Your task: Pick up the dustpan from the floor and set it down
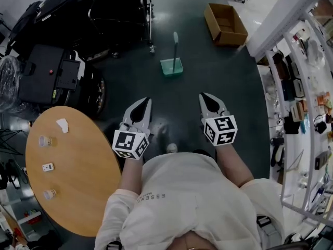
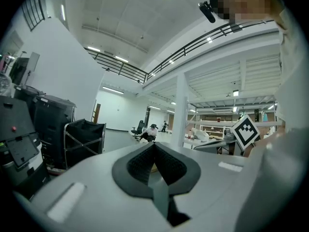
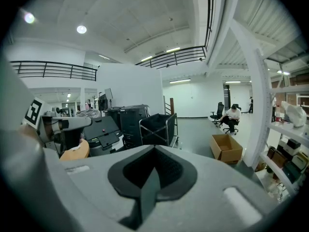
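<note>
While both grippers hang close in front of your chest, nothing of the task is done yet. Your left gripper has its jaws pressed together with nothing between them. Its own view shows the dark pads meeting along one line, pointing level across the hall. Your right gripper is the same: jaws together, empty, tilted a little downward.

To your left stands the round wooden worktop, carrying a few small pale items that I can't identify. Neither gripper touches it.

Ahead of both grippers lies a stretch of bare dark floor. Beyond that the green dustpan sits flat on the floor with its long handle standing up. It is well apart from both sets of jaws and roughly between the lines they point along. Neither gripper view catches it.

Farther off to the right an open cardboard box rests on the floor, and black carts stand to the far left.

As I judge it, the whole job remains. You need to close the gap to the dustpan, part one pair of jaws, take the handle, lift it off the floor and set it down. Where it should go, the pictures don't show.
</note>
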